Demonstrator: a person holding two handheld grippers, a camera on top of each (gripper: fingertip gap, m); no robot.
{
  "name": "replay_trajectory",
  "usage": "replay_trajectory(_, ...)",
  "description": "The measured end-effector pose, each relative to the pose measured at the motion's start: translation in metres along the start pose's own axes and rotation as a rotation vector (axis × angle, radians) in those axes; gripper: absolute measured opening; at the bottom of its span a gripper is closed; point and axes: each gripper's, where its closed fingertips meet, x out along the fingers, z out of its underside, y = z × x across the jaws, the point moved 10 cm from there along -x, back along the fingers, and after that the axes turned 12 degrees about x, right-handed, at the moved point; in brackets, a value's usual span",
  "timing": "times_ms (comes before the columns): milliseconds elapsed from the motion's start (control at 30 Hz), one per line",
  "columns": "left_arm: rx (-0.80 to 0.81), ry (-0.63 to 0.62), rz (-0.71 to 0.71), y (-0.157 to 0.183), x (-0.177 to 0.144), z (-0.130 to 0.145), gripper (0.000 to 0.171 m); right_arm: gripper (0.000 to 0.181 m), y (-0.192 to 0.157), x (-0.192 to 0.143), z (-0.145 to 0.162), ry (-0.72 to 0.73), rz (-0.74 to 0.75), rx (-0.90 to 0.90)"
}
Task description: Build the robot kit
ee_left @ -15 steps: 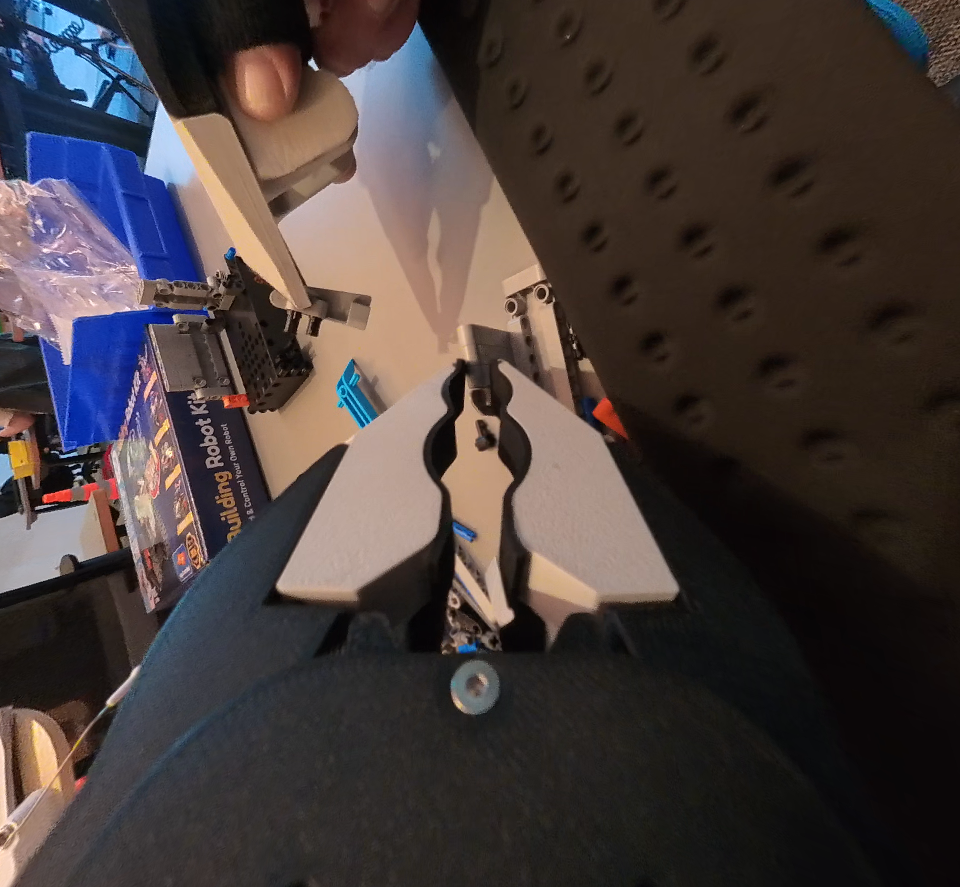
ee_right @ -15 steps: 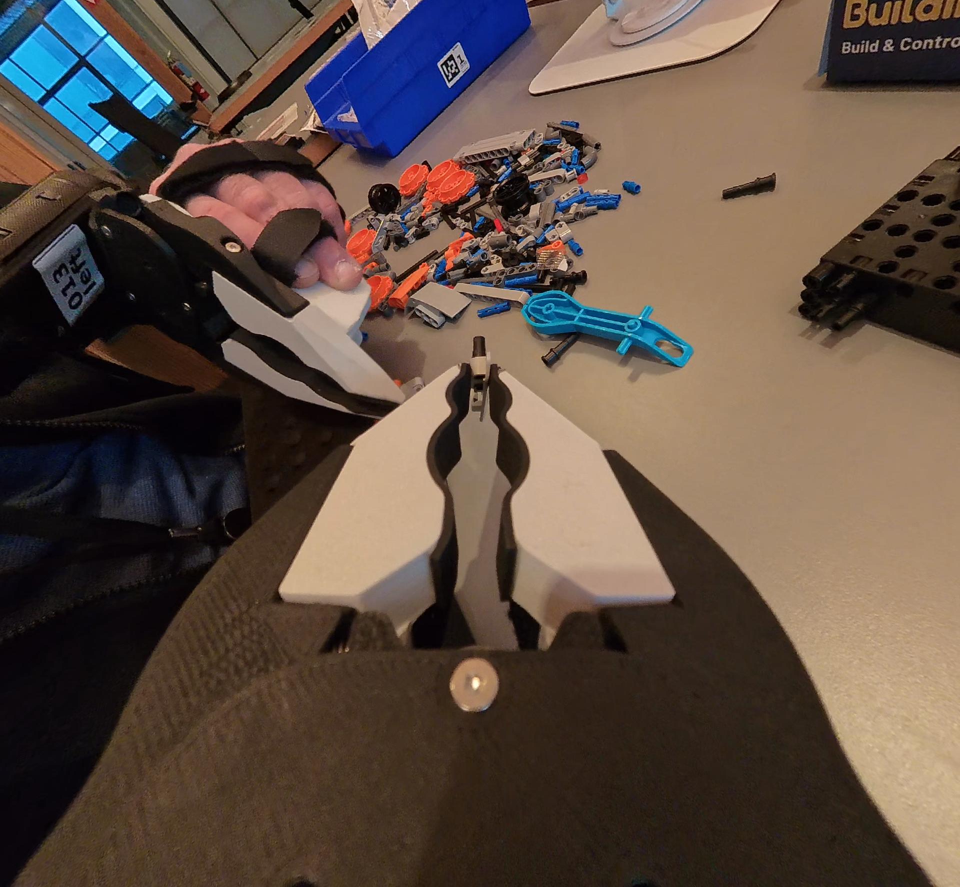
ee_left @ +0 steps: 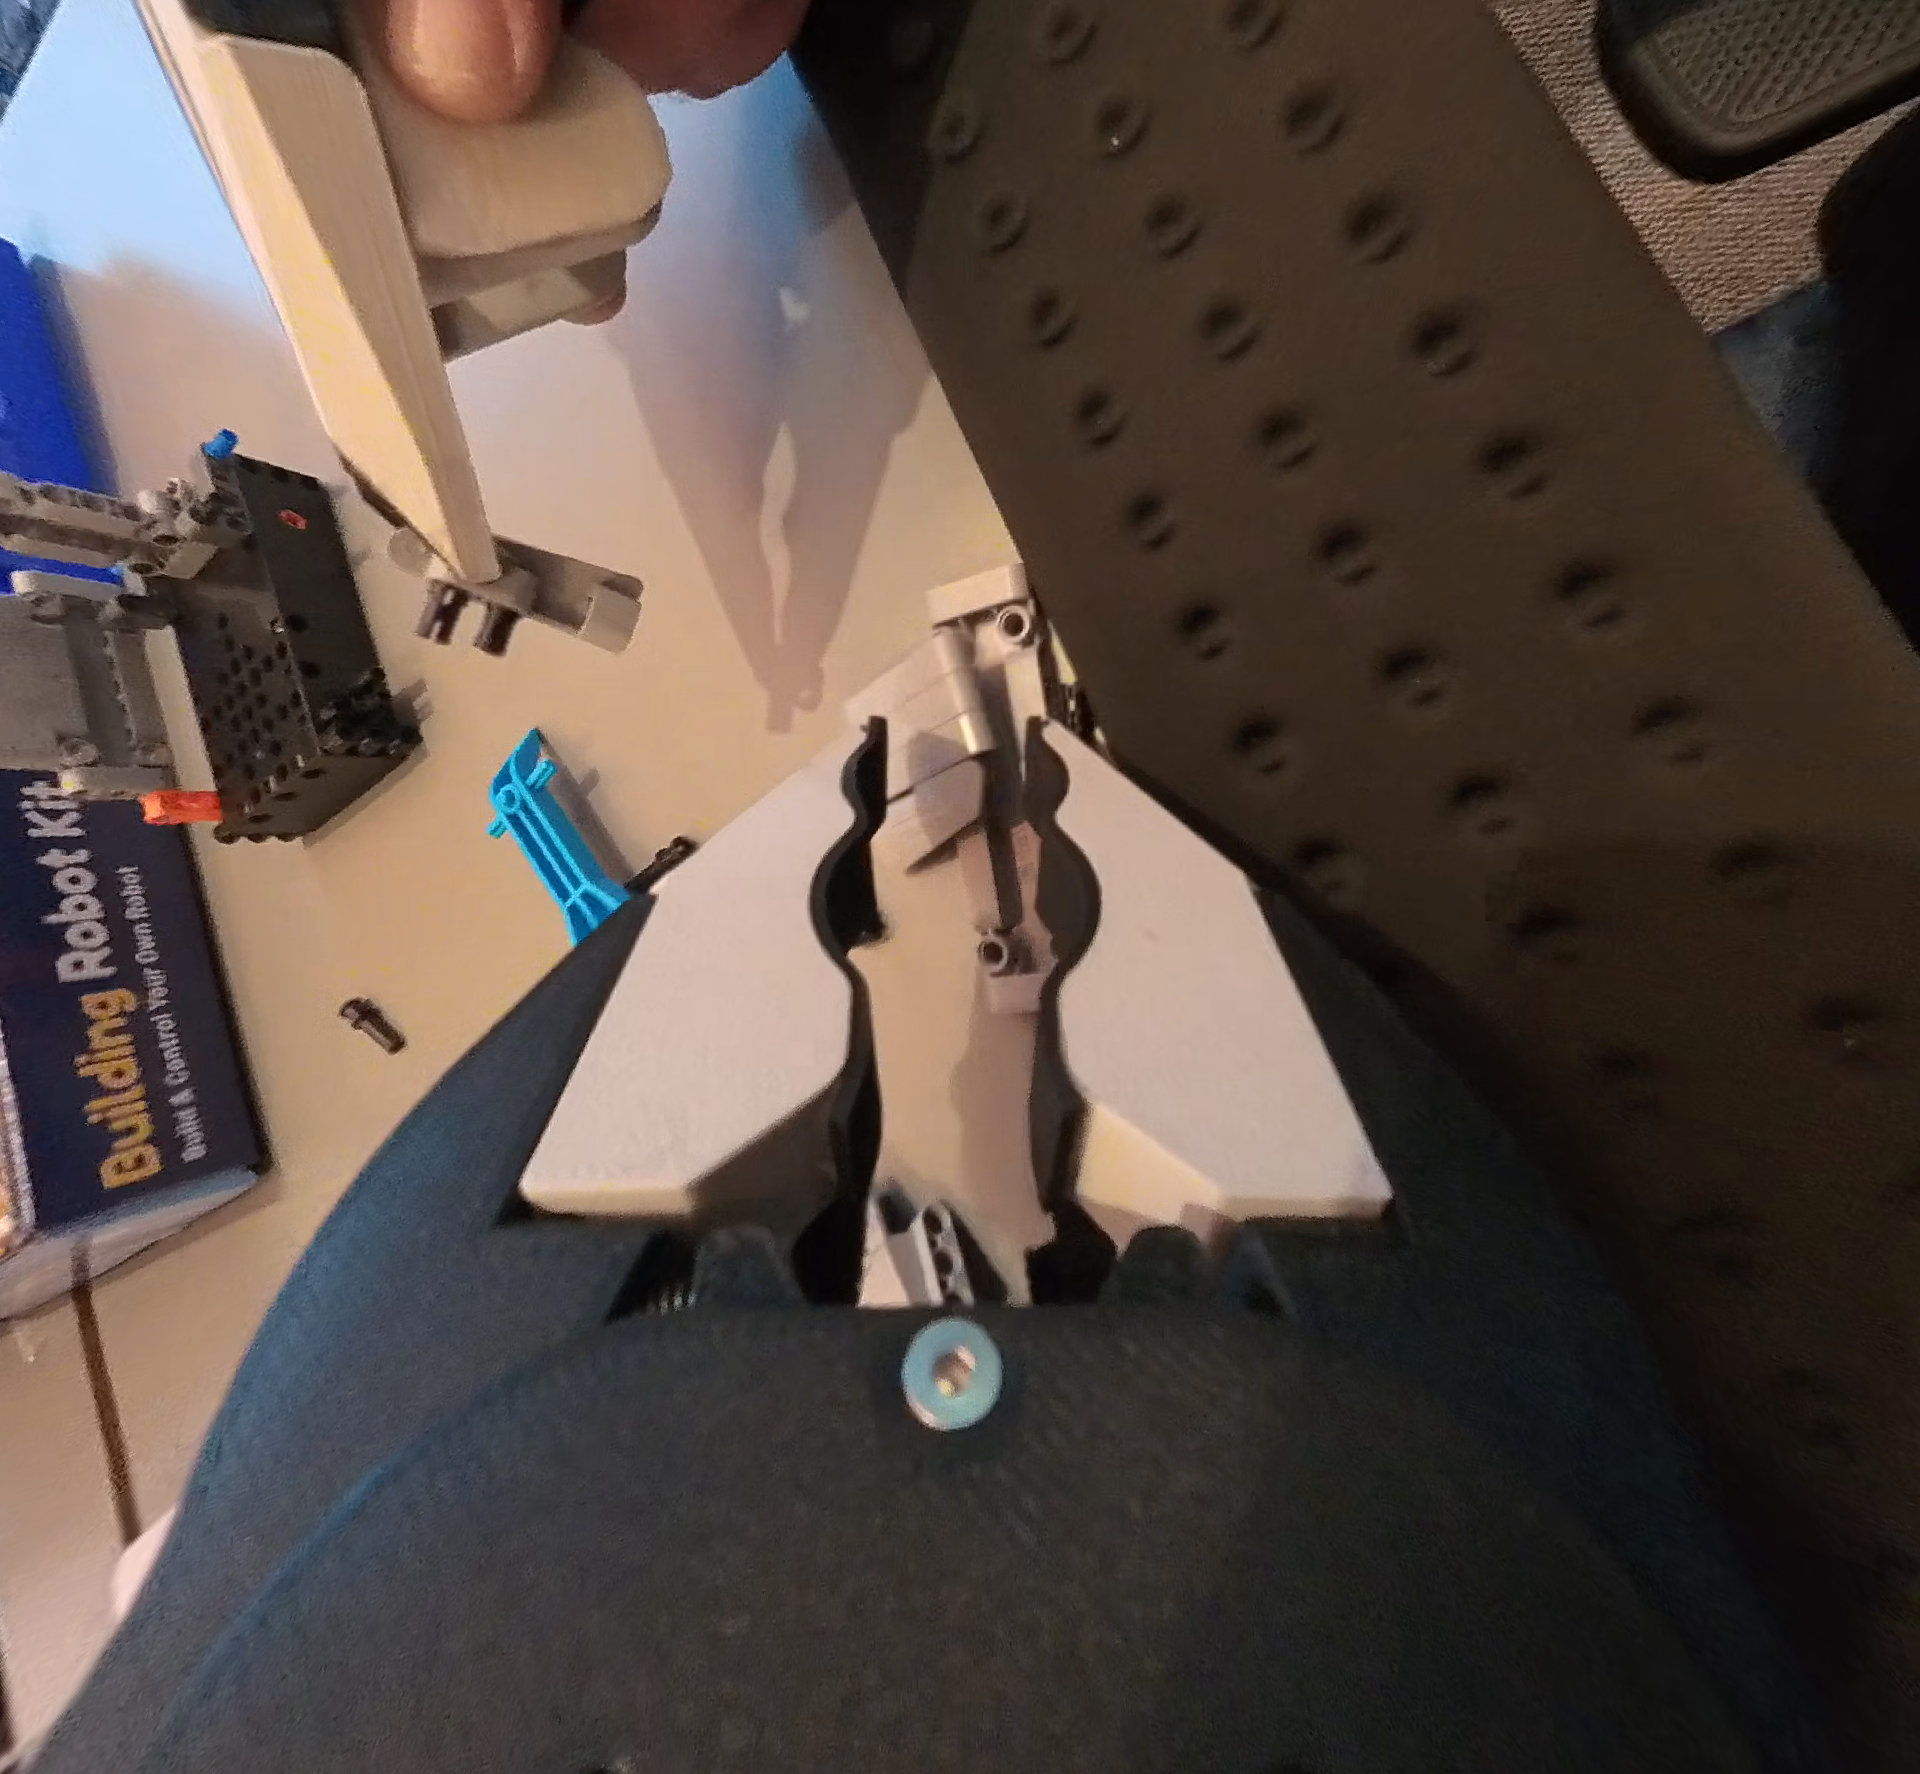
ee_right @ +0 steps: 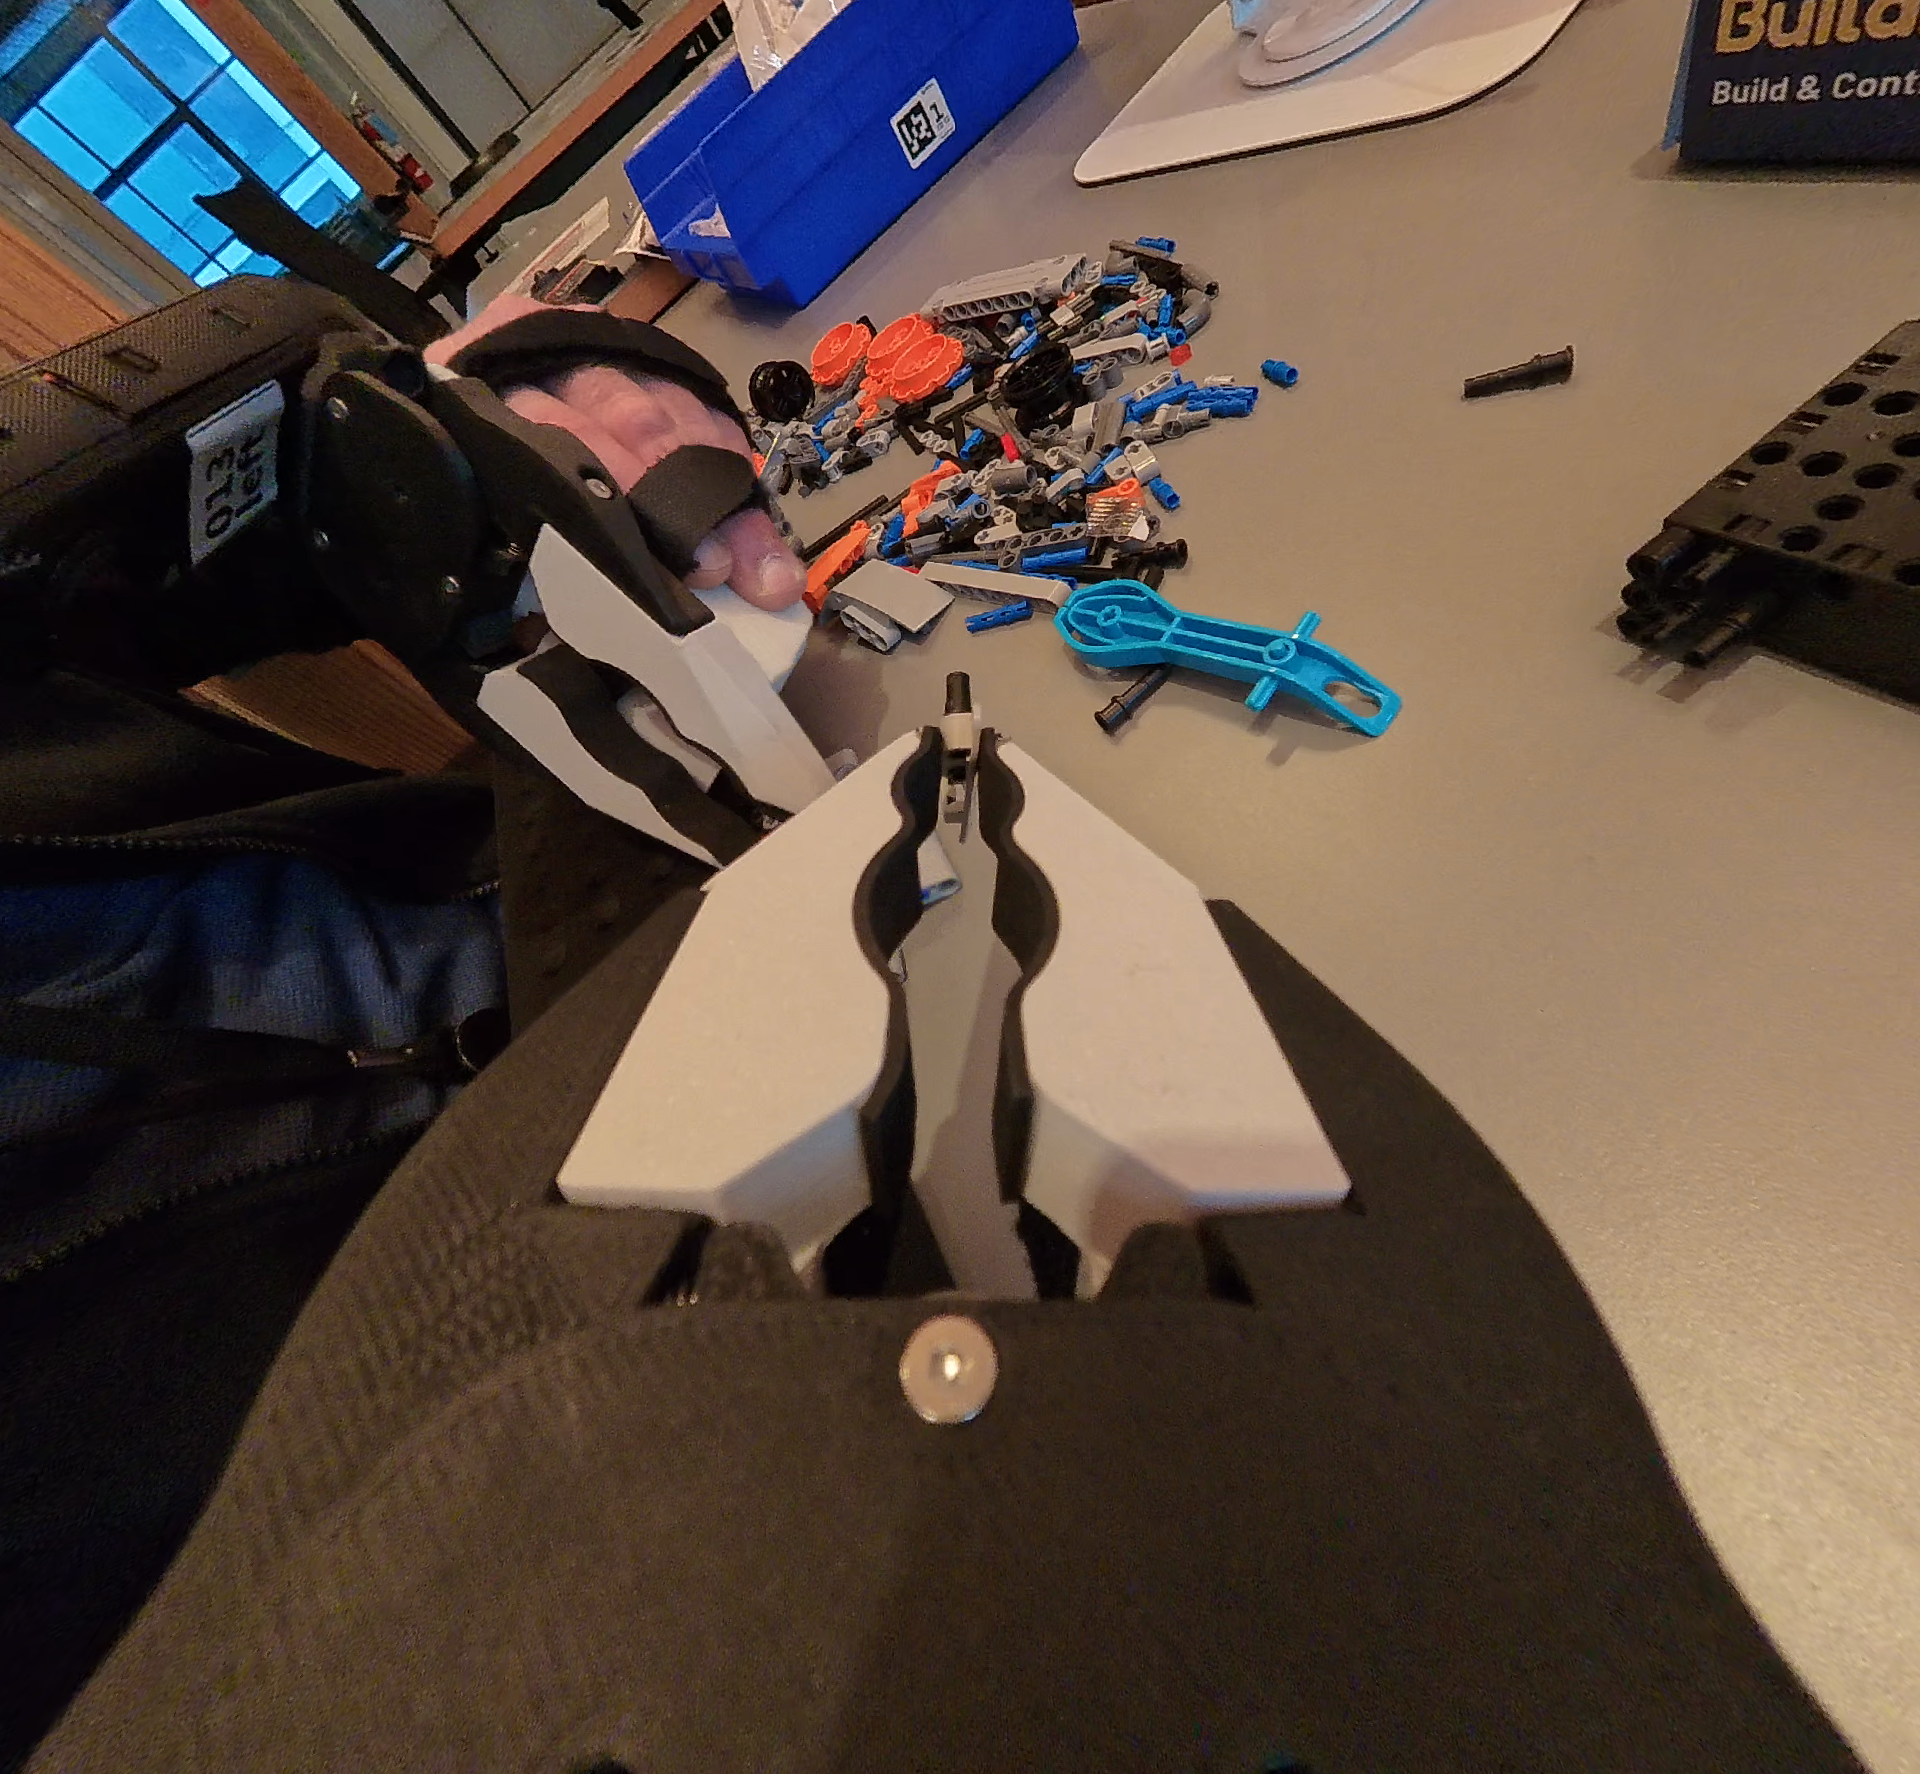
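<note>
The right gripper [ee_right: 956,748] is closed on a small grey connector piece [ee_right: 958,722] with black pins, pinched at the very fingertips; in the left wrist view the same piece [ee_left: 551,594] shows as a short grey beam, its long axis crosswise to the right gripper's fingers and its two black pins pointing out to one side, held clear above the grey table [ee_right: 1455,893]; the left gripper [ee_left: 951,758] stands with its jaws parted, holding nothing; between and just ahead of its fingertips lie several grey beams and an axle [ee_left: 977,768], the axle running roughly along the fingers, though contact cannot be confirmed; the left gripper sits just beside the right one, to the right gripper's left and slightly ahead, at the table's near edge; ahead and right of the right gripper lies a light blue lever-shaped part [ee_right: 1226,654], a loose black pin [ee_right: 1127,713] close before it; beyond that a heap of mixed small parts [ee_right: 997,446]; far right a black perforated block [ee_right: 1808,540]; farther off a blue bin [ee_right: 862,114] and a dark printed box [ee_right: 1808,10]; nothing stands between the held piece and the block.
</note>
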Motion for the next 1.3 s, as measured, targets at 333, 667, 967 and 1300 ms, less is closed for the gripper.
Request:
replay_trajectory(333,-0.099,-0.07,0.04,-0.02,0.009,0.004,0.046,0.004,0.0,0.0,0.0,0.0,-0.007,-0.003)
replay_trajectory(667,-0.271,-0.038,0.226,-0.033,0.022,0.016,0.042,0.004,-0.001,-0.001,0.0,0.002,-0.015,-0.006)
replay_trajectory(967,-0.263,-0.027,0.248,-0.029,0.019,0.016,0.035,0.003,-0.001,-0.001,0.001,0.0,-0.02,-0.011)
replay_trajectory(1300,-0.285,0.055,0.241,-0.031,0.006,0.016,0.014,0.004,-0.003,0.0,0.001,-0.004,-0.02,-0.019)
